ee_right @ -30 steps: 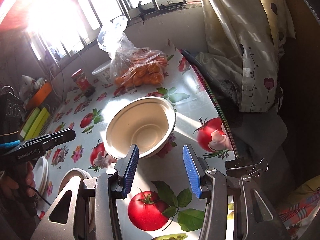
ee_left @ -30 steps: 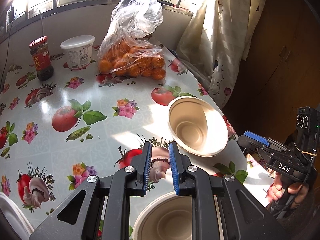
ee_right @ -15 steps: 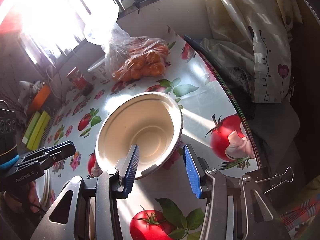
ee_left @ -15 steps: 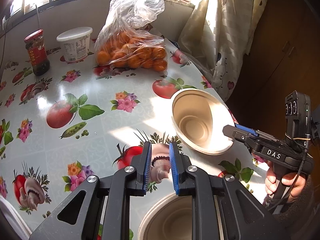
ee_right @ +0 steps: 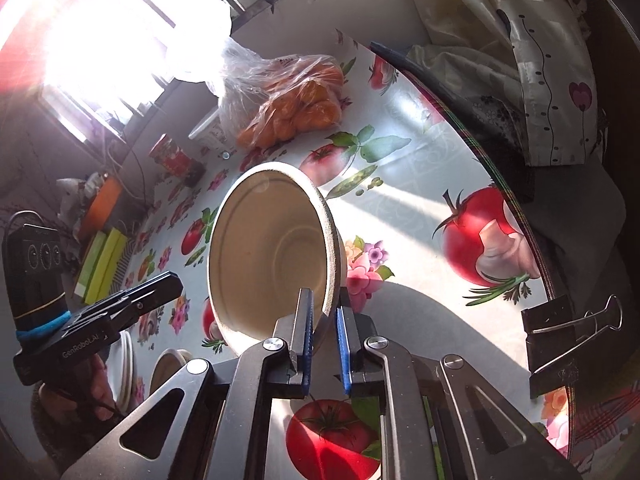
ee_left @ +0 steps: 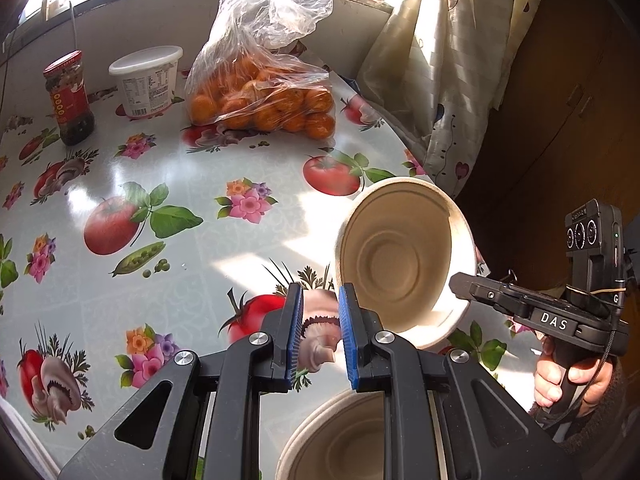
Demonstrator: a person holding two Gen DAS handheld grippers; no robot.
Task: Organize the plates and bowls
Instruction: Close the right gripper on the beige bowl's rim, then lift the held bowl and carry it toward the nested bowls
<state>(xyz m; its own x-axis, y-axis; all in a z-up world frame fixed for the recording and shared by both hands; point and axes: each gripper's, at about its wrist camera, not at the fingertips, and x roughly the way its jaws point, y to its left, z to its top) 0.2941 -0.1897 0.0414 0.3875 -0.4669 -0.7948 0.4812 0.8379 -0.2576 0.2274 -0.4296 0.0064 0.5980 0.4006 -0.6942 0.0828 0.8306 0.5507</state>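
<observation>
Bowl (ee_right: 272, 256) tipped on its side, rim pinched by right hand-held gripper (ee_right: 322, 344), jaws clamped tight on it, over the bench (ee_left: 168, 168) near its right edge. Left hand-held gripper (ee_left: 318, 340) nearly closed w/ nothing btwn its pads, only a narrow gap; it hangs above a 2nd bowl (ee_left: 340, 440) on the bench. Plates (ee_right: 122, 364) stacked at far left in right-wrist view. Bag of oranges (ee_left: 264, 96), tub (ee_left: 146, 76), jar (ee_left: 70, 98) at back by window.
</observation>
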